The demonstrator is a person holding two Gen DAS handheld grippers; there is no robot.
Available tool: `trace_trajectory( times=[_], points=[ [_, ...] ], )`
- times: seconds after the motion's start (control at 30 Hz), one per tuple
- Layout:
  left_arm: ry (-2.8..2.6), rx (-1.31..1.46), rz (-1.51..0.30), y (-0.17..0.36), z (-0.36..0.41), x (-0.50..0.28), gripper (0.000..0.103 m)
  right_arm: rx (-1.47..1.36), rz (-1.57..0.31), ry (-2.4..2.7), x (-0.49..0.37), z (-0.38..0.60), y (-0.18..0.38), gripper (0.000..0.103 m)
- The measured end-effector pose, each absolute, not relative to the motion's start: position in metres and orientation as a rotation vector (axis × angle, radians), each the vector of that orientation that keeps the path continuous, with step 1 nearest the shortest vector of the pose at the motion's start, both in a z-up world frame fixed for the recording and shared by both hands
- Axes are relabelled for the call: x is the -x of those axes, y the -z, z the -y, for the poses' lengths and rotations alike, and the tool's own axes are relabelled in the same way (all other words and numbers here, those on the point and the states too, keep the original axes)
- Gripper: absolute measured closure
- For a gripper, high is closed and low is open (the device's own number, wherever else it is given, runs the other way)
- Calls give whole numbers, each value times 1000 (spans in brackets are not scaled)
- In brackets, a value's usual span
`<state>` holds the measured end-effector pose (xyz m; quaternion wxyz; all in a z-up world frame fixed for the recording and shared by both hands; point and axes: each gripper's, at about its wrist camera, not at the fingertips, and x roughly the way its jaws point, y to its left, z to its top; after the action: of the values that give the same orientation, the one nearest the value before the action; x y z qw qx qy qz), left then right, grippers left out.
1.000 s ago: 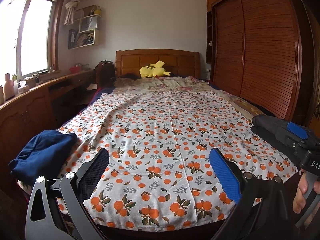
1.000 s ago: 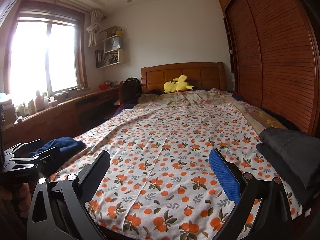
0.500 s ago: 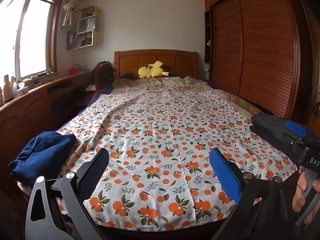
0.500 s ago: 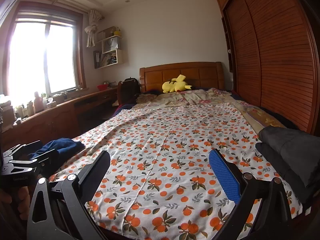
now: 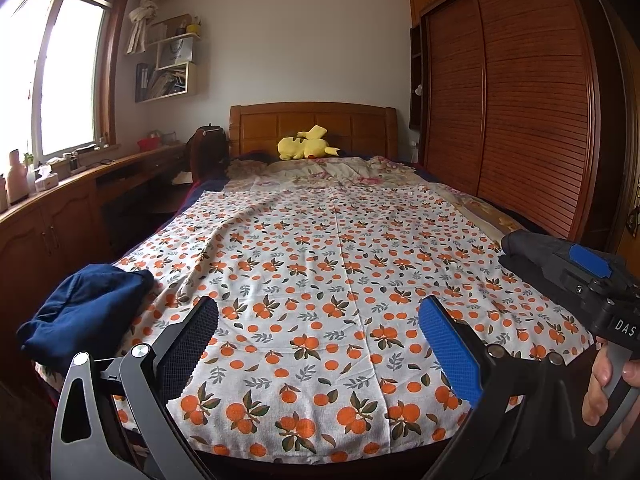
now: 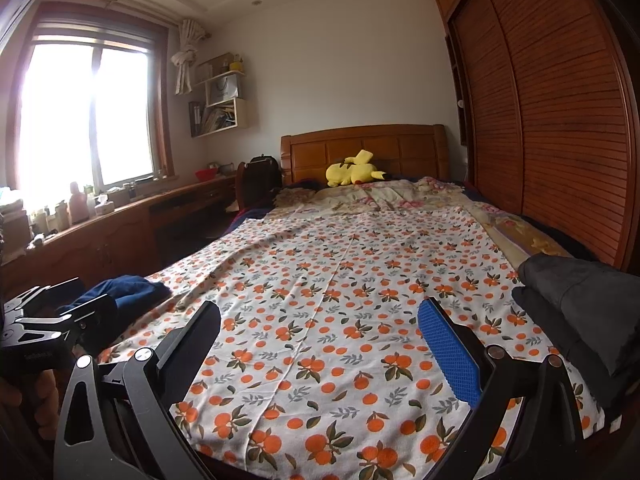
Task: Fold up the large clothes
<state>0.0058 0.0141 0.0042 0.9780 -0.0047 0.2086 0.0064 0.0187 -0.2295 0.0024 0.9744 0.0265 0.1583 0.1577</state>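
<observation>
Both hand-held grippers (image 5: 318,344) (image 6: 320,344) hover released above the orange-print cloth (image 5: 340,264).

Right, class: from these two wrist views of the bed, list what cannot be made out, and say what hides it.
1. Near hem of the orange-print cloth: left wrist view, hidden behind the left gripper.
2. Dark folded garment: right wrist view, cut off by the right edge.
3. Navy garment: right wrist view, partly hidden by the other gripper's body.
4. Windowsill bottles: too small, washed out by glare.
</observation>
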Motion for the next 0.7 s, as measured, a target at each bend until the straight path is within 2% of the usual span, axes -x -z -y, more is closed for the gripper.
trace_trajectory(
  times=[0.7],
  points=[
    [-10, 6, -406, -13, -14, -1, 2, -54, -316, -317, -17, 227, -4, 7]
  ],
)
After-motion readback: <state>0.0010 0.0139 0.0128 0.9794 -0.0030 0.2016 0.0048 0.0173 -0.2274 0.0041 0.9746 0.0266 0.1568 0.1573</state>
